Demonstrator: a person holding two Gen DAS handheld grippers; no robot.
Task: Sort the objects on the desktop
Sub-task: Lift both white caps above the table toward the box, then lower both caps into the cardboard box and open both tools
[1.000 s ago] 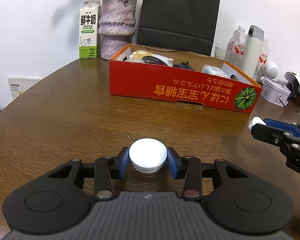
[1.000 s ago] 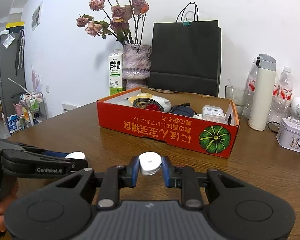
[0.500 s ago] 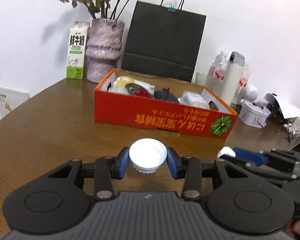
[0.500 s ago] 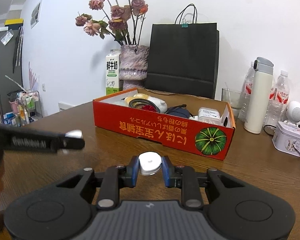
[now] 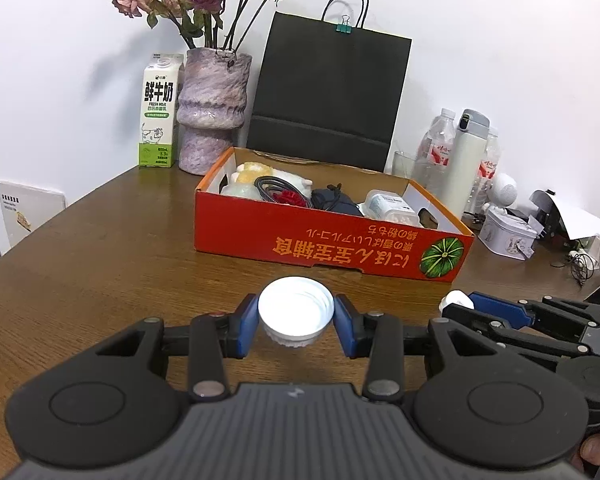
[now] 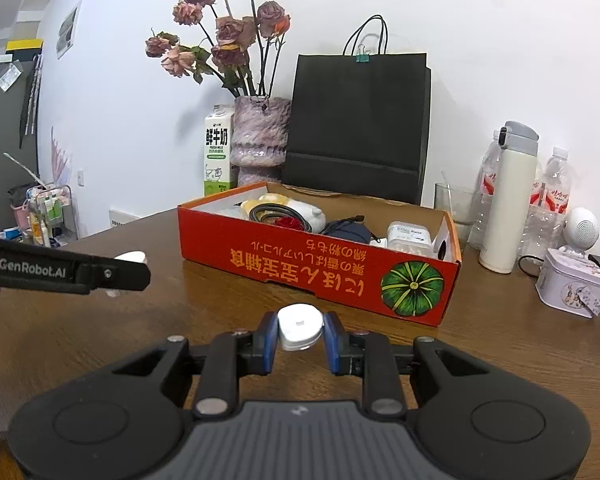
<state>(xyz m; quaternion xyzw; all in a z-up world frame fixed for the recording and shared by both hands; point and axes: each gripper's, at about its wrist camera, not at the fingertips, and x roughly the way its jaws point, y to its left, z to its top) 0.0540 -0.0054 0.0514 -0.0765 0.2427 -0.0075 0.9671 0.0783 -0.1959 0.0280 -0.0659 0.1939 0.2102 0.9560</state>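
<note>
My left gripper (image 5: 296, 322) is shut on a white screw cap (image 5: 296, 310), open side up, held above the wooden table. My right gripper (image 6: 301, 334) is shut on a small white rounded plastic case (image 6: 300, 326). The red cardboard box (image 5: 328, 242) stands ahead of both, open on top, with a plush toy, cables, a dark pouch and a white container inside; it also shows in the right wrist view (image 6: 316, 268). The right gripper shows at the right of the left wrist view (image 5: 456, 304). The left gripper shows at the left of the right wrist view (image 6: 132, 270).
Behind the box stand a milk carton (image 5: 159, 112), a vase of dried roses (image 5: 214, 110) and a black paper bag (image 5: 328, 92). At the right are water bottles, a white thermos (image 5: 466, 164), a small tin (image 5: 508, 236) and cables.
Both grippers have risen and drawn back from the box with their loads held. The box now looks smaller and more of its inside shows.
</note>
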